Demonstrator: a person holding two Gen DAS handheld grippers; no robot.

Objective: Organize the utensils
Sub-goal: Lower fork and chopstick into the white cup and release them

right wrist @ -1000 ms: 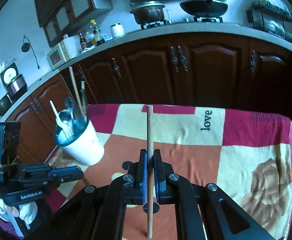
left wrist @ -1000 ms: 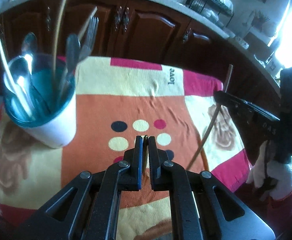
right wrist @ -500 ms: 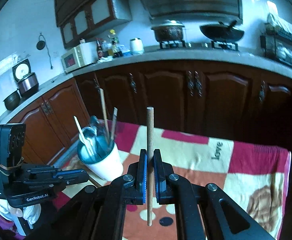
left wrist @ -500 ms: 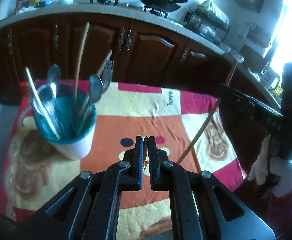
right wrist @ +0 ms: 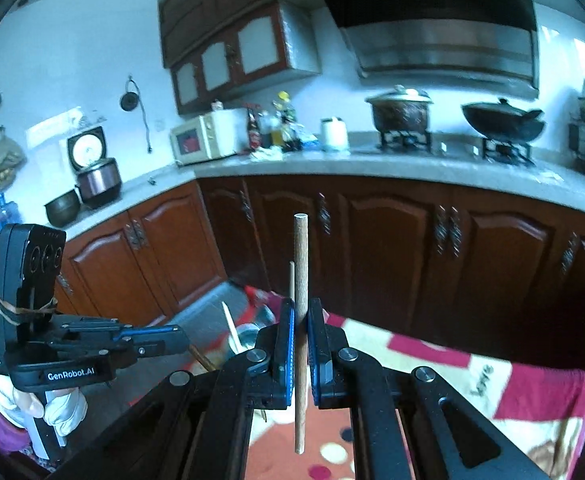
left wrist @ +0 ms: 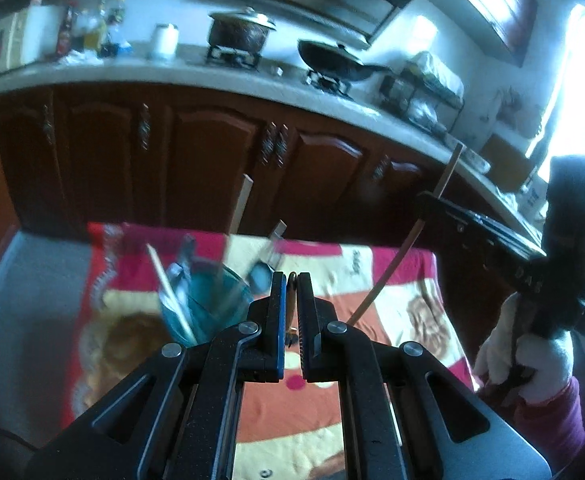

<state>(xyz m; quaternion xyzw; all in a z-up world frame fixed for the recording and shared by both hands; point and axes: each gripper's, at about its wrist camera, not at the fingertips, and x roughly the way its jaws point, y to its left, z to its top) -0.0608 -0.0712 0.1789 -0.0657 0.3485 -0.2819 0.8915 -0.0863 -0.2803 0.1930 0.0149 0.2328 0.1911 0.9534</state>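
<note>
my right gripper [right wrist: 300, 330] fingers are clenched on an upright chopstick [right wrist: 301, 280]; the utensil cup [left wrist: 204, 304] sits below and left toward the table's far edge. my left gripper [left wrist: 291, 300] pinches a thin brown utensil.

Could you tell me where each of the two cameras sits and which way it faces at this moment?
Left wrist: sits on the left gripper, facing the cabinets over the utensil cup; its fingers pinch a thin brown utensil; the right gripper shows at right.
Right wrist: sits on the right gripper, facing the stove counter; its fingers clamp an upright wooden chopstick; the left gripper and gloved hand show at left.
Shared: patterned cloth, cabinets, stove pots.
</note>
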